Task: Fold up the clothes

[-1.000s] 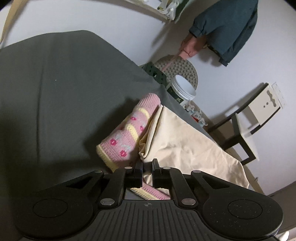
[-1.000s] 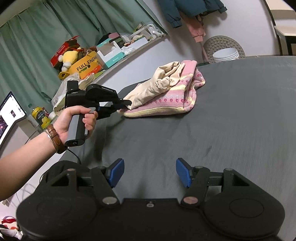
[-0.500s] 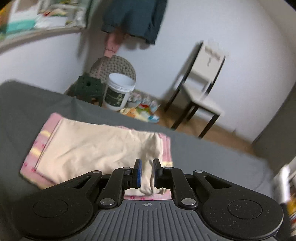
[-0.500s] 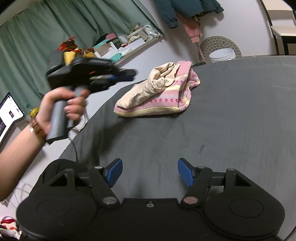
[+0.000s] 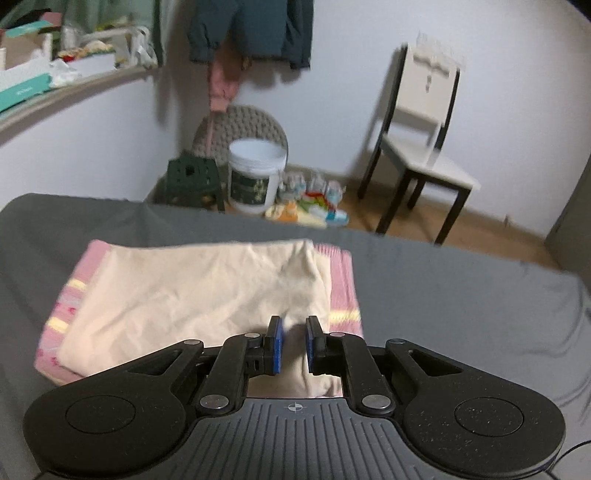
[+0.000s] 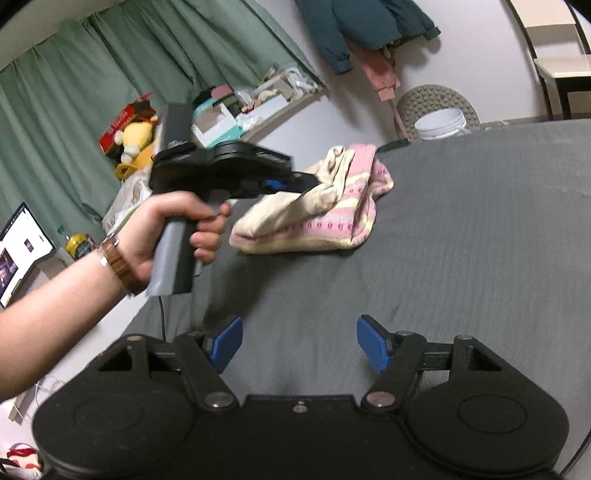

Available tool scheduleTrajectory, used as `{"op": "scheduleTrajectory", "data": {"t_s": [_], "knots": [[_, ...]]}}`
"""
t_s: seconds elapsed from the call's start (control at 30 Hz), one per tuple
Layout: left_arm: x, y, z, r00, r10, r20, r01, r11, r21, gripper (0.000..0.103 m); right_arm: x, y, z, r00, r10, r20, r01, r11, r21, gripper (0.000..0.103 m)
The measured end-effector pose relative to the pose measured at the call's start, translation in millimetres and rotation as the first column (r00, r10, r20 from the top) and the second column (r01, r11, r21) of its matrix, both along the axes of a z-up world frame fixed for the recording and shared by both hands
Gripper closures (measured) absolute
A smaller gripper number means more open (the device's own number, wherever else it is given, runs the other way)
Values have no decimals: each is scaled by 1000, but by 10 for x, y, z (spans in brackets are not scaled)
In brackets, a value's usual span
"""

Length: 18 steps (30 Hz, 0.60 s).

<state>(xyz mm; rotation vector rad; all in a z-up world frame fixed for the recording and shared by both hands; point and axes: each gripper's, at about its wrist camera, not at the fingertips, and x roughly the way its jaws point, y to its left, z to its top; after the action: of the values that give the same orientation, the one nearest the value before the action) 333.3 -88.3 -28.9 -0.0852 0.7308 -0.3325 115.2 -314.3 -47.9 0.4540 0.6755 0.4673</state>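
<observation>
A cream cloth (image 5: pixel 192 295) lies folded on a pink knitted sweater (image 5: pixel 341 284) with yellow stripes, on the grey cover (image 5: pixel 461 295). My left gripper (image 5: pixel 293 341) hovers at the pile's near edge. Its jaws are almost closed, and cream cloth shows in the narrow gap. In the right wrist view a hand (image 6: pixel 173 221) holds the left gripper (image 6: pixel 310 181), whose tips meet the bunched cream cloth (image 6: pixel 273 210) on the sweater (image 6: pixel 332 225). My right gripper (image 6: pixel 299 343) is open over bare grey cover (image 6: pixel 461 221), well short of the pile.
Beyond the cover's far edge stand a white chair (image 5: pixel 424 155), a white bucket (image 5: pixel 256 177), a green stool (image 5: pixel 192 181) and small things on the floor (image 5: pixel 310 206). A dark jacket (image 5: pixel 251 29) hangs on the wall. At left are green curtains (image 6: pixel 92 92) and a monitor (image 6: pixel 22 251).
The left gripper left the pile's near corner, rose and swung round, then came down to the cream cloth from another side. The right gripper stayed open and barely moved.
</observation>
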Motion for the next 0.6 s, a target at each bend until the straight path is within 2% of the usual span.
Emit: {"op": "scheduleTrajectory", "data": {"t_s": [0.07,0.1,0.17,0.23,0.3,0.33,0.4,0.5,0.6], "knots": [[-125,53,102,999,-22,25,22,1000,-20,91,-9,-39,22,1000,-16,14,16,1000,0,29],[-189,56,141,998,-43,35,44,999,-21,86,-18,-61,26,999,-29,20,29,999,-13,26],[-357,4,218,992,-113,54,113,994,15,68,-45,-107,21,997,-70,40,72,996,-61,16],[-578,-102,298,978,-175,110,168,984,67,28,-70,-175,35,991,-124,57,129,987,-96,14],[-796,-197,375,959,-219,183,199,973,121,14,-91,-247,54,982,-177,72,185,975,-126,6],[-899,-242,415,946,-239,217,210,966,152,13,-102,-283,64,976,-203,80,212,967,-140,4],[-1053,-344,481,931,-281,233,223,943,248,13,-124,-356,83,962,-253,98,267,949,-169,0],[-1255,-438,660,918,-335,214,244,900,362,13,-156,-464,112,937,-327,127,347,914,-208,0],[-1490,-518,1029,904,-374,208,264,870,417,13,-188,-573,141,904,-396,158,425,871,-245,0]]}}
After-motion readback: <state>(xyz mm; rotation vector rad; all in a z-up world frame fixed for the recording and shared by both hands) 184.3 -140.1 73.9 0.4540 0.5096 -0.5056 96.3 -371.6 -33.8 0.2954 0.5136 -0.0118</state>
